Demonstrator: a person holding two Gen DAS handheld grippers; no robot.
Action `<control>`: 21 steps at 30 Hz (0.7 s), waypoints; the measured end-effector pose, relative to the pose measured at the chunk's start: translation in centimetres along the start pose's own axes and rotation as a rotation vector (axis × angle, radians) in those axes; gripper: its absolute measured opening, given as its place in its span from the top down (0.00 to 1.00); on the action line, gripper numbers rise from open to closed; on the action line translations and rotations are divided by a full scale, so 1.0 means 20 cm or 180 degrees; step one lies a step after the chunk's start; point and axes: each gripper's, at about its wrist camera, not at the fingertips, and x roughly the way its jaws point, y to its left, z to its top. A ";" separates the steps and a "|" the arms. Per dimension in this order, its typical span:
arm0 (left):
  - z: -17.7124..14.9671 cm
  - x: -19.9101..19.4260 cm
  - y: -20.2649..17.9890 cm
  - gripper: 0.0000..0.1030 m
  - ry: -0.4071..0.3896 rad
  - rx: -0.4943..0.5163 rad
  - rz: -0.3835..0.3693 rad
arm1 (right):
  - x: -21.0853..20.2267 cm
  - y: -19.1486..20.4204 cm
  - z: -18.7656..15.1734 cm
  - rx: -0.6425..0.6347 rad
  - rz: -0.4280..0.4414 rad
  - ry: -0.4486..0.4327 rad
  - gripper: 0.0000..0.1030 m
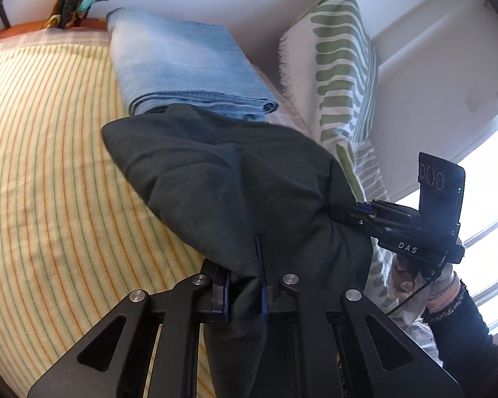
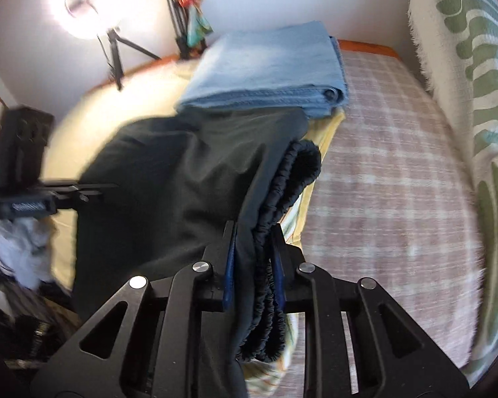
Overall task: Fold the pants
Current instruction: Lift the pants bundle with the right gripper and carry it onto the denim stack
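Observation:
Dark pants point(image 1: 215, 179) hang in a folded bundle above the bed, held by both grippers. My left gripper point(image 1: 242, 265) is shut on one edge of the dark cloth. My right gripper point(image 2: 254, 245) is shut on the elastic waistband point(image 2: 282, 182) of the dark pants point(image 2: 169, 179). The right gripper also shows in the left wrist view point(image 1: 342, 210) at the bundle's right side. The left gripper shows in the right wrist view point(image 2: 113, 185) at the bundle's left. The far end of the pants overlaps the edge of folded blue jeans point(image 1: 182, 63).
The folded blue jeans point(image 2: 269, 66) lie at the far side of the bed. A striped yellow sheet point(image 1: 43, 152) and a checked pink cover point(image 2: 388, 179) cover the bed. A green-patterned pillow point(image 1: 338, 66) leans on the wall. A ring light on a tripod point(image 2: 86, 3) stands behind.

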 end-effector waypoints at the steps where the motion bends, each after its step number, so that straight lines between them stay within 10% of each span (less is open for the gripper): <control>1: 0.00 0.00 0.00 0.90 0.0004 -0.0009 0.0007 | 0.01 -0.02 0.00 0.0028 -0.0022 0.0004 0.77; 10: 0.00 0.02 0.00 0.90 0.0029 0.0018 0.0015 | 0.08 -0.13 0.04 0.0089 0.0170 -0.0067 0.67; 14: 0.00 0.03 0.01 0.90 0.0052 0.0012 0.0027 | 0.10 -0.16 0.07 0.0019 -0.0037 -0.0104 0.45; 21: -0.01 0.04 0.03 0.90 0.0074 -0.0006 0.0010 | 0.13 -0.24 0.08 0.0237 0.0296 -0.0018 0.45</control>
